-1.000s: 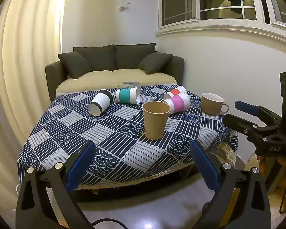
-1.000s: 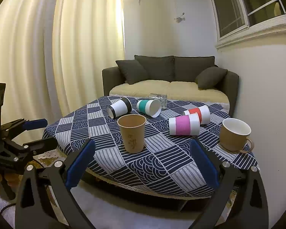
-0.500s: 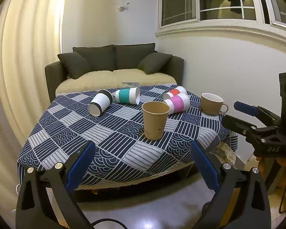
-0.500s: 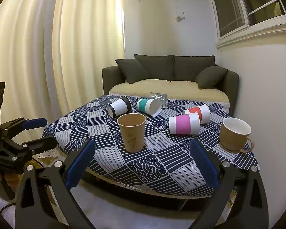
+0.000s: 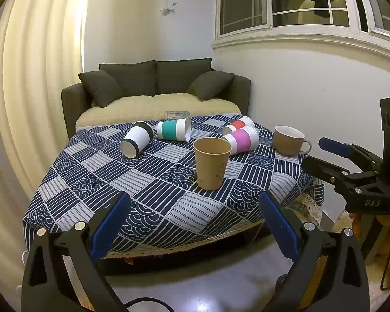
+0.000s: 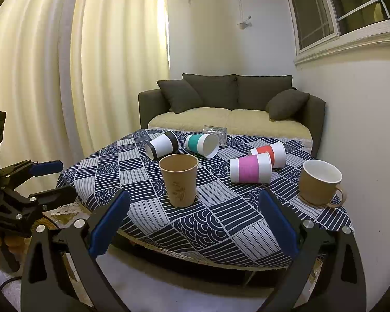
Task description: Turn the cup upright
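Note:
A brown paper cup [image 5: 212, 165] [image 6: 179, 179] stands upright near the table's front. Several cups lie on their sides behind it: black-banded [image 5: 137, 141] [image 6: 161, 145], teal-banded [image 5: 174, 129] [image 6: 202, 145], pink-banded [image 5: 242, 140] [image 6: 251, 171] and red-banded [image 5: 238, 125] [image 6: 270, 153]. A brown mug [image 5: 288, 140] [image 6: 319, 182] stands upright at the right. My left gripper [image 5: 195, 223] is open and empty, off the table's front edge. My right gripper [image 6: 193, 223] is open and empty too; it also shows in the left wrist view [image 5: 325, 156].
The table carries a blue and white patterned cloth [image 5: 143, 182] [image 6: 221, 221]. A clear glass [image 6: 215, 134] stands at its far edge. A dark sofa [image 5: 156, 88] is behind, a wall [image 5: 312, 91] at the right, curtains [image 6: 65, 78] at the left.

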Action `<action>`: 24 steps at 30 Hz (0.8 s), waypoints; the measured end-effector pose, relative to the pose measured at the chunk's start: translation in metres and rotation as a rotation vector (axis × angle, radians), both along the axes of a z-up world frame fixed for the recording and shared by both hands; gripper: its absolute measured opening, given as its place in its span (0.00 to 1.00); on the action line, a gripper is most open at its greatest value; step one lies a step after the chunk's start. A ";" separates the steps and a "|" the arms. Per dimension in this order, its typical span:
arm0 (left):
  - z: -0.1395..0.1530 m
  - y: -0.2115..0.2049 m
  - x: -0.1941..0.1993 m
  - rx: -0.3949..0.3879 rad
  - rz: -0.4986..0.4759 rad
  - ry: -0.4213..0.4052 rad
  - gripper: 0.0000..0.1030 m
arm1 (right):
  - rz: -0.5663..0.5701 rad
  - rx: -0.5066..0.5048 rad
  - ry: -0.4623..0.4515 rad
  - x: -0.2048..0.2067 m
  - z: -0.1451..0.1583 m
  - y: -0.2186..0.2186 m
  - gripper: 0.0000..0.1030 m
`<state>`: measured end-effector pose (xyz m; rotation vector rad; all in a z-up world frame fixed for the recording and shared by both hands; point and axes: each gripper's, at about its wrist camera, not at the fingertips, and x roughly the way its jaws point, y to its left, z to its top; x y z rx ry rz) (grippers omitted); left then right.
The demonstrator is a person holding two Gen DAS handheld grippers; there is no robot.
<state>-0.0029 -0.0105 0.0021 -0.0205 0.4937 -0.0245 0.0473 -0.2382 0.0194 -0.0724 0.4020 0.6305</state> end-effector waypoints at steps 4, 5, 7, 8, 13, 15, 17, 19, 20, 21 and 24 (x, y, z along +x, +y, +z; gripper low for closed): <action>0.000 0.000 0.000 -0.001 0.001 0.000 0.94 | 0.001 -0.001 -0.001 0.000 0.000 0.000 0.95; 0.000 0.000 0.000 -0.001 0.000 0.000 0.94 | 0.001 -0.001 0.000 0.000 0.000 0.000 0.95; 0.000 0.000 0.000 -0.001 -0.001 0.000 0.94 | 0.001 -0.002 0.000 0.000 0.000 0.000 0.95; 0.000 0.000 0.000 -0.001 0.000 0.000 0.94 | 0.001 -0.002 0.000 0.000 0.000 0.000 0.95; 0.000 0.000 0.000 -0.002 0.002 -0.001 0.94 | 0.000 -0.002 0.000 0.000 -0.001 0.000 0.95; 0.000 -0.001 0.000 -0.002 0.001 -0.002 0.94 | 0.002 -0.002 0.000 0.000 -0.001 0.000 0.95; 0.000 0.000 0.000 -0.001 0.002 -0.001 0.94 | 0.001 -0.004 0.001 0.000 -0.001 0.000 0.95; 0.000 0.000 0.000 -0.002 0.003 0.000 0.94 | 0.001 -0.004 0.001 0.000 -0.002 0.000 0.95; 0.000 0.000 0.000 -0.002 0.004 0.001 0.94 | 0.001 -0.004 0.001 0.000 -0.002 0.000 0.95; 0.000 0.000 0.000 -0.002 0.004 0.002 0.94 | 0.001 -0.005 0.001 0.000 -0.002 0.000 0.95; 0.000 0.000 0.000 -0.005 -0.001 0.005 0.94 | 0.001 -0.006 0.001 0.000 -0.002 0.000 0.95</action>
